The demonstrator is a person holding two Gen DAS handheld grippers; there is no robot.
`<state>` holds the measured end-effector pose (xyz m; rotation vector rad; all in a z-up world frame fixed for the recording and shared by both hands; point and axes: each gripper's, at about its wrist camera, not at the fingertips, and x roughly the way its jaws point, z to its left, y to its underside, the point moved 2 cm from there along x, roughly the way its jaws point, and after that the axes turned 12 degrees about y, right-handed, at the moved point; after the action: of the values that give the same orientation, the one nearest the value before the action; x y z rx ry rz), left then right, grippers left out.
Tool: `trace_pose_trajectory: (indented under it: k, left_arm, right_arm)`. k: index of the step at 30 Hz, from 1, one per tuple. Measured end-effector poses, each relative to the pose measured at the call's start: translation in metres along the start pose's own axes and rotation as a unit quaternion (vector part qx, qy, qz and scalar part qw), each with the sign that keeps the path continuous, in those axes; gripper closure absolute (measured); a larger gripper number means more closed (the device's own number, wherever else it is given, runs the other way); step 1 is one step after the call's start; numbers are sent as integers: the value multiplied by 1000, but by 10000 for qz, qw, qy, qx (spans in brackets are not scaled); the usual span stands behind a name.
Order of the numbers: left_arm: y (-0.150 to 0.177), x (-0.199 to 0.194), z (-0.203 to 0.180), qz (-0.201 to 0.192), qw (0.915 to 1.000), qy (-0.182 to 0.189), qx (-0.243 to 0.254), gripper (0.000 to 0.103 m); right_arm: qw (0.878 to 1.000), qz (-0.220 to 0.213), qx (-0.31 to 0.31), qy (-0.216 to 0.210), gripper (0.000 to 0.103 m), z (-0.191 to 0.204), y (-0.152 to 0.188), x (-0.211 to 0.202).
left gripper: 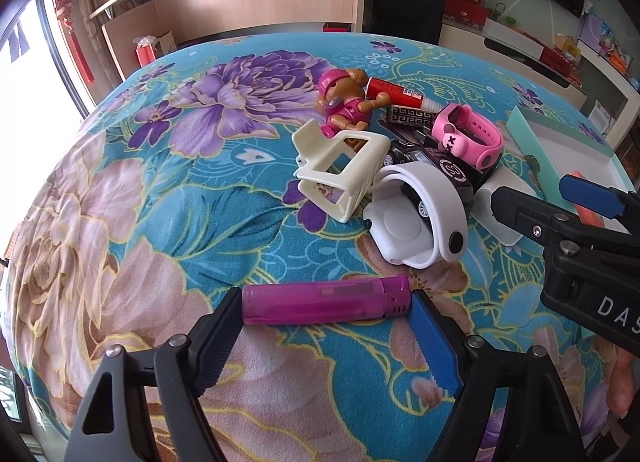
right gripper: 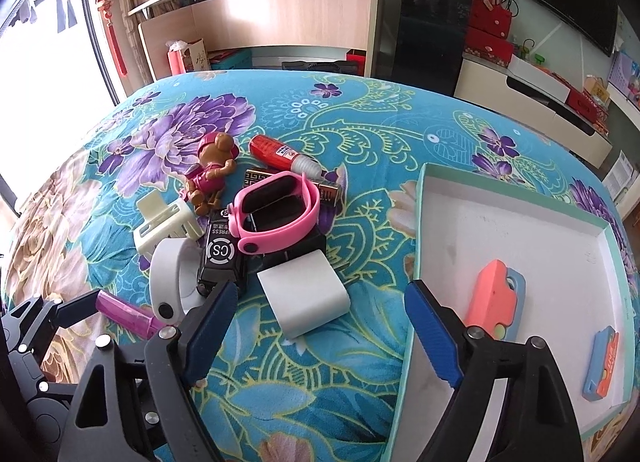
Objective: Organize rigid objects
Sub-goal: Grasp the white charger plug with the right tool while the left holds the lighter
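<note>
My left gripper (left gripper: 326,308) grips the purple lighter (left gripper: 326,301) at lower centre, long axis crosswise, cap pointing frame-right. Right gripper (right gripper: 316,326) spread wide, holding nothing. Floral blue cloth (left gripper: 160,222); white tray (right gripper: 520,222) at right.

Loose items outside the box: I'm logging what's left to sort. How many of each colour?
White: 3 (watch band, frame, block)
Pink: 2 (watch, pup toy)
Black: 2 (toy car, patterned box)
Red: 1 (glue tube)
Purple: 1 (lighter)
Total: 9
</note>
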<state>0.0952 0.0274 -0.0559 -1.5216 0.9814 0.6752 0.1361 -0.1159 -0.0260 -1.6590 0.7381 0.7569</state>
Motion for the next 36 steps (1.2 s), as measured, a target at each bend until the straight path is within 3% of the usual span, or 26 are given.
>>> trace_pose_trajectory:
  k: [12, 23, 25, 36]
  left_arm:
    - [-1, -3, 13, -59, 9998, -66, -170, 19]
    - [-1, -1, 15, -86, 9998, -64, -178, 19]
    - [-2, -1, 15, -89, 9998, -65, -180, 19]
    - [-2, -4, 15, -94, 9999, -90, -105, 19]
  right_arm:
    - [9996, 248, -84, 52, 30, 6, 0, 18]
    - [9991, 333, -202, 184, 30, 12, 3, 24]
    - [9991, 374, -181, 113, 44, 12, 4, 25]
    - [9988, 456, 152, -2, 55, 3, 6, 20]
